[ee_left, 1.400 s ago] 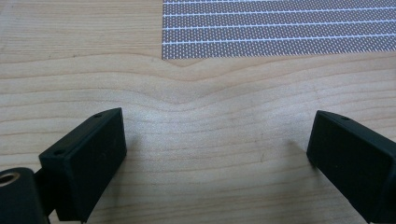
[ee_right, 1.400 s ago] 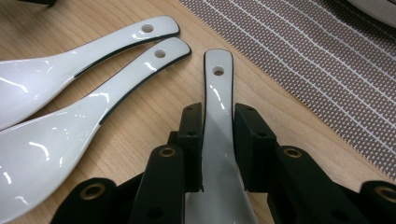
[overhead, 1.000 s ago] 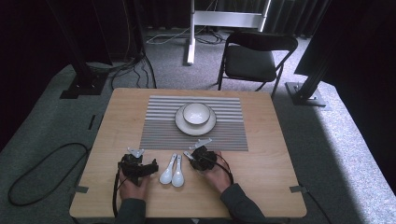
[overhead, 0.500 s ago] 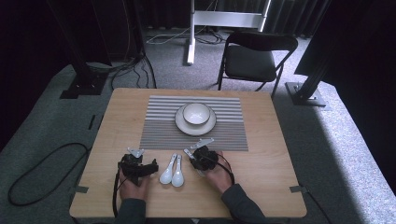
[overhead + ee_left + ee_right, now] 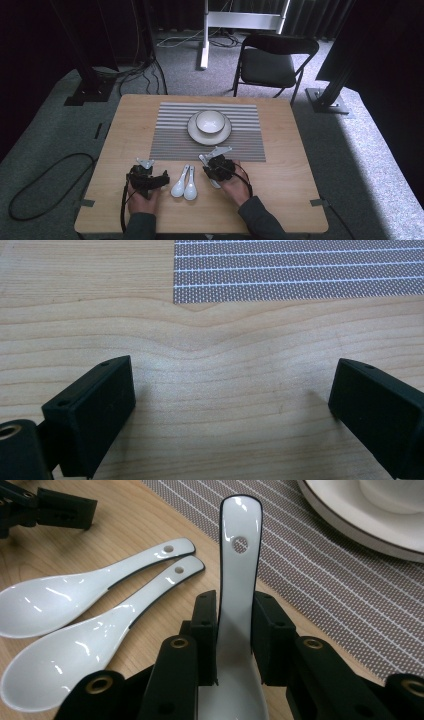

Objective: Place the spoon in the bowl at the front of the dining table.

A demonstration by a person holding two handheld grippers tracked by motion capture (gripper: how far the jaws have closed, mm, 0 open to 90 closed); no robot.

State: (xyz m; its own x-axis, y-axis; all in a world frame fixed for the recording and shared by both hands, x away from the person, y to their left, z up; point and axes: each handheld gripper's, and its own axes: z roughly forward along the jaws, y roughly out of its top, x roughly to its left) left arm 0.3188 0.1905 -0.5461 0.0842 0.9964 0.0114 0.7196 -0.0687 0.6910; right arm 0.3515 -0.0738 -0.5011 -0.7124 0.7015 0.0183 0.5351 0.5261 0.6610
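Wooden table, right gripper jaws clamped on 1 white spoon, bowl end cut off; left gripper jaws wide, empty.

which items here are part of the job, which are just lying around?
In the job: spoon gripped by the right gripper; two spoons on the table; bowl on its plate; striped mat.
Lying about: folding chair; floor cables; metal stand.

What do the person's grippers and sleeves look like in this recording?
Both the left gripper and the right gripper are black, with two blocky, flat-faced jaws and brass-coloured screw holes on the body. Each carries a grey three-cornered plate on top and trails a thin black cable. The person wears dark grey sleeves.
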